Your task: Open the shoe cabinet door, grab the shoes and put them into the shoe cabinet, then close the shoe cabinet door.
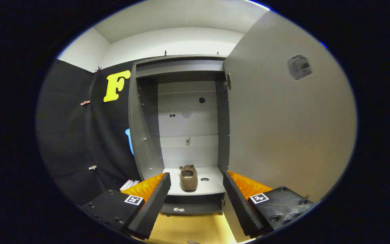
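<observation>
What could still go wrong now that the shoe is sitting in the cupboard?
1. The door stands wide open beside the open claw; swinging it shut could knock the claw's near finger, which lies close to the door's edge.
2. The brown shoe rests near the front of the bottom shelf, so the closing door might catch it or push it.
3. The claw holds nothing, so a push on the smooth door could slip.
</observation>
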Available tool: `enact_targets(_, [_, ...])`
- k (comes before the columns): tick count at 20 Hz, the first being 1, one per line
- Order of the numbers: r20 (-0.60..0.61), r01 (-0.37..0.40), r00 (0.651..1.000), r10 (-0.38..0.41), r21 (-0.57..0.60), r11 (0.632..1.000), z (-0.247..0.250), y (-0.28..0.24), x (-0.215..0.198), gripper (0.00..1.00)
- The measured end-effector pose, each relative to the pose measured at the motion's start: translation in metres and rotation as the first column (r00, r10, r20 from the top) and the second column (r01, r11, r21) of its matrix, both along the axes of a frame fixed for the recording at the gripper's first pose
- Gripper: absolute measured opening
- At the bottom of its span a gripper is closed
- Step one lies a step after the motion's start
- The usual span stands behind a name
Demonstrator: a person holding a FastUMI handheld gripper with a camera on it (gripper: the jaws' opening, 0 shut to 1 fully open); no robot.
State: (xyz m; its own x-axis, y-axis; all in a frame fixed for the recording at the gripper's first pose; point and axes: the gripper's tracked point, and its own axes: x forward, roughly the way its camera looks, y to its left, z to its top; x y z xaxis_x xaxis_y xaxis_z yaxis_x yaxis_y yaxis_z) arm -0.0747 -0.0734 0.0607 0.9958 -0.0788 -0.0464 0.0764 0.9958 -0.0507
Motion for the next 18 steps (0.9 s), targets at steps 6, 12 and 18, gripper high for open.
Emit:
enact_targets(6, [0.002,-0.024,1.000,0.024,-0.002,1.000,0.015,-0.045,-0.076,0.98])
enact_targets(12, [0.045,0.003,0.999,-0.002,-0.012,1.000,0.031,-0.100,-0.125,0.98])
enact_targets(18, [0.031,0.046,0.998,-0.046,0.024,0.999,0.027,-0.153,-0.129,0.98])
